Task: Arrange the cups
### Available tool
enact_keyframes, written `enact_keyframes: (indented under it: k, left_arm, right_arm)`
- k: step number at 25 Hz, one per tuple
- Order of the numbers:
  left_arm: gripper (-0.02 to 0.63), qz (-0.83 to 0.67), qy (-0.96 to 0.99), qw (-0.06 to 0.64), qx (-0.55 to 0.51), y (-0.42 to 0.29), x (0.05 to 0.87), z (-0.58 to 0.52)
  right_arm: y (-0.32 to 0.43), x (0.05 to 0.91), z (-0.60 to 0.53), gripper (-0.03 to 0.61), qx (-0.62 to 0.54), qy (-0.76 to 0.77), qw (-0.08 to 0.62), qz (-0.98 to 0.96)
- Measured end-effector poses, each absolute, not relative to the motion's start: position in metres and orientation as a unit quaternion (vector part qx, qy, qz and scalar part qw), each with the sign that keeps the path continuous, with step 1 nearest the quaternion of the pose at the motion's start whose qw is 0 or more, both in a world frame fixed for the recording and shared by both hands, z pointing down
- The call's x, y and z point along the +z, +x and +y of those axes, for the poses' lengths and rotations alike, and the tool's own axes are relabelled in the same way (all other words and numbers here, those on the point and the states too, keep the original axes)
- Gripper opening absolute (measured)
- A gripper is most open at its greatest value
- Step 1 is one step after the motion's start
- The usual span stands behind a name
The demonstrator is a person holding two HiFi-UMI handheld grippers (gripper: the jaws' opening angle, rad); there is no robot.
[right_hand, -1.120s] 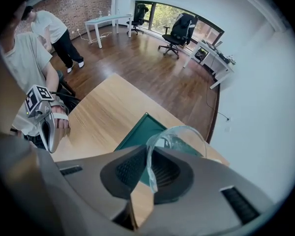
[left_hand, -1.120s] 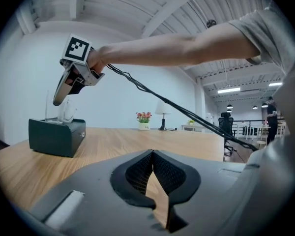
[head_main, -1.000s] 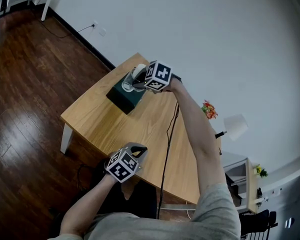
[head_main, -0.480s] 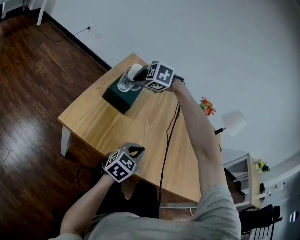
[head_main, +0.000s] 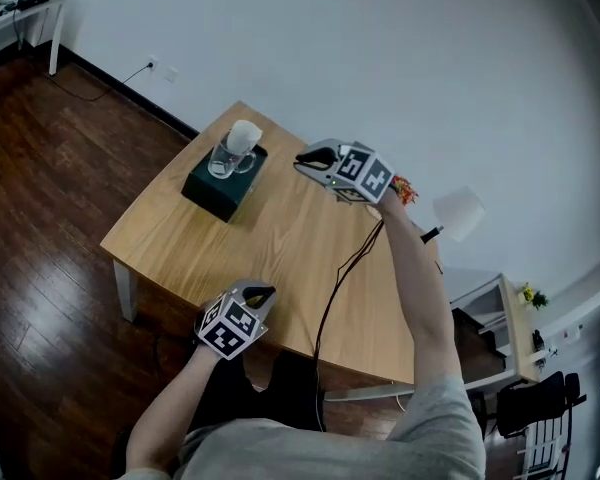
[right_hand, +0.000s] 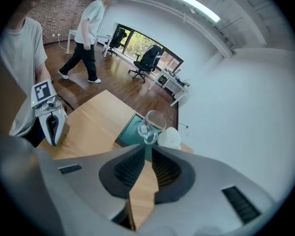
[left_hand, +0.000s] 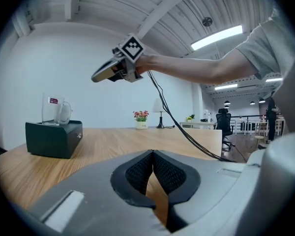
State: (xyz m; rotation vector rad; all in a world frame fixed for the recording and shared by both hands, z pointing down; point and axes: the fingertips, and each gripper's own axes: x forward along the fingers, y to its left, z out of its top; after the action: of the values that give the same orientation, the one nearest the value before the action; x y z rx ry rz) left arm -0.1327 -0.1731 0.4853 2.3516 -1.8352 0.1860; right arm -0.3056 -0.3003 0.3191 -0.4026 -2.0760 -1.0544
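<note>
Glass mug (head_main: 223,158): upright on a dark green box (head_main: 208,192), handle turned toward the right gripper; one only.
White cup (head_main: 243,136): just beside the mug, apparently on the same box, at its far edge; one only.
Box: near the far left corner of the wooden table (head_main: 280,258); one.
Right gripper (head_main: 304,158): raised over the table, to the right of the box, clear of both cups; jaws slightly parted, just been opening, nothing between them.
Left gripper (head_main: 263,293): by the near table edge, pads pressed together, empty.
Direction: cups ahead of and below the right jaws, the mug lined up with their gap, the white cup a little right of it.
Nearer hand: the right, by judgement; the left well apart from the box.
</note>
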Motion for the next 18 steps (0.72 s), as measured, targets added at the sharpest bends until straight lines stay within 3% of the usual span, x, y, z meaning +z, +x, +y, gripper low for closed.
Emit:
enact_keyframes:
  k: [11,18]
  left_arm:
    - [0.011,-0.61,0.783,0.078,0.092,-0.13,0.494,-0.171]
    - [0.011,-0.616,0.78,0.08,0.083,-0.135,0.492,-0.179]
  right_arm:
    - [0.009,0.3,-0.403,0.057,-0.302,-0.006,0.388,-0.871]
    - [0.198,0.217,-0.406,0.054,-0.269,0.073,0.361,-0.89]
